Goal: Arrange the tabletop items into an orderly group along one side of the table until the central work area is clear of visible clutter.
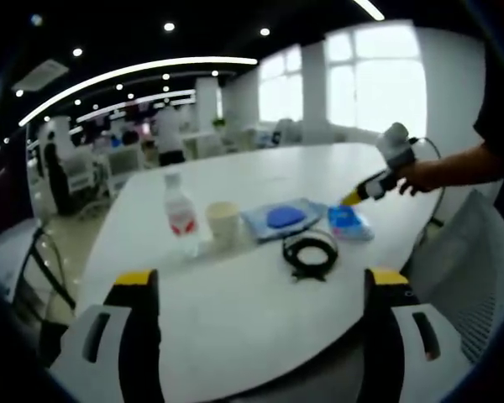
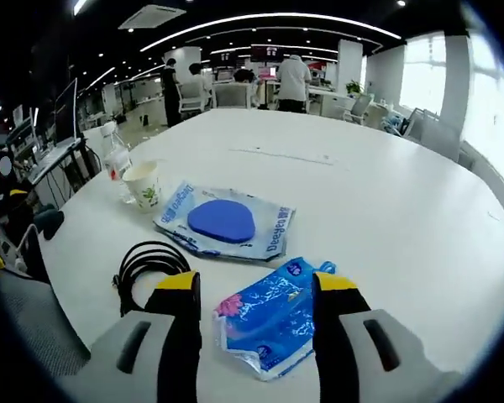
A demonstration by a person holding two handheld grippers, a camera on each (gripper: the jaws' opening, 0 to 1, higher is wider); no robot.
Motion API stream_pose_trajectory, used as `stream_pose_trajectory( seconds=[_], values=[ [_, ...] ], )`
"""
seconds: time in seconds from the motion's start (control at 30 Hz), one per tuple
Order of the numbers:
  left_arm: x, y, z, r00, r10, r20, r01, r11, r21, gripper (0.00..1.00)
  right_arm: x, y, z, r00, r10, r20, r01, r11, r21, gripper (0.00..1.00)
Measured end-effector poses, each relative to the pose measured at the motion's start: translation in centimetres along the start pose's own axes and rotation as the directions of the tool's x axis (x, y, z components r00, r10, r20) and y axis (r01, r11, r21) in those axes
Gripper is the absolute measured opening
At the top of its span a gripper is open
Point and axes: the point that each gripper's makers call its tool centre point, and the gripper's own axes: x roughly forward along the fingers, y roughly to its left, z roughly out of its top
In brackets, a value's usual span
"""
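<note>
A: Blue packet (image 2: 273, 317) lies near the table (image 2: 386, 210) edge, between your right gripper (image 2: 256, 315) jaws, open, not yet closed.

B: Next, close on it. Left gripper (image 1: 260, 290) hangs open, empty.

**Blues and whites on a white table**

The table (image 2: 386, 193) is plain white. A bright blue pouch (image 2: 273, 315) carries white and pink print. The pale wipes pack (image 2: 227, 222) has a solid blue oval lid. The coiled cable (image 2: 147, 264) is black. The paper cup (image 2: 143, 185) is cream with green marks. The clear bottle (image 1: 180, 211) has a red label. The jaws are black, yellow-tipped.
</note>
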Motion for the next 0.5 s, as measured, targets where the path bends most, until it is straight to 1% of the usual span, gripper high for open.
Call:
stream_pose_trajectory(
  seconds=[0.07,0.2,0.4,0.5],
  values=[
    [0.0,-0.1,0.0,1.0,-0.001,-0.002,0.001,1.0,0.002,1.0,0.3,-1.1,-0.5,1.0,-0.019,-0.013,0.019,1.0,0.006,0.54],
    [0.0,-0.1,0.0,1.0,-0.003,-0.005,0.003,1.0,0.005,1.0,1.1,-2.5,-1.8,0.998,-0.038,-0.053,0.039,0.999,0.02,0.54],
    [0.0,-0.1,-0.1,1.0,-0.001,-0.008,0.001,1.0,0.006,1.0,1.9,-3.0,-2.9,0.995,-0.036,-0.092,0.04,0.998,0.043,0.51],
    [0.0,0.0,-0.1,1.0,0.0,-0.008,0.0,1.0,0.006,1.0,2.4,-3.0,-3.1,0.994,-0.03,-0.101,0.036,0.998,0.055,0.43]
  ],
)
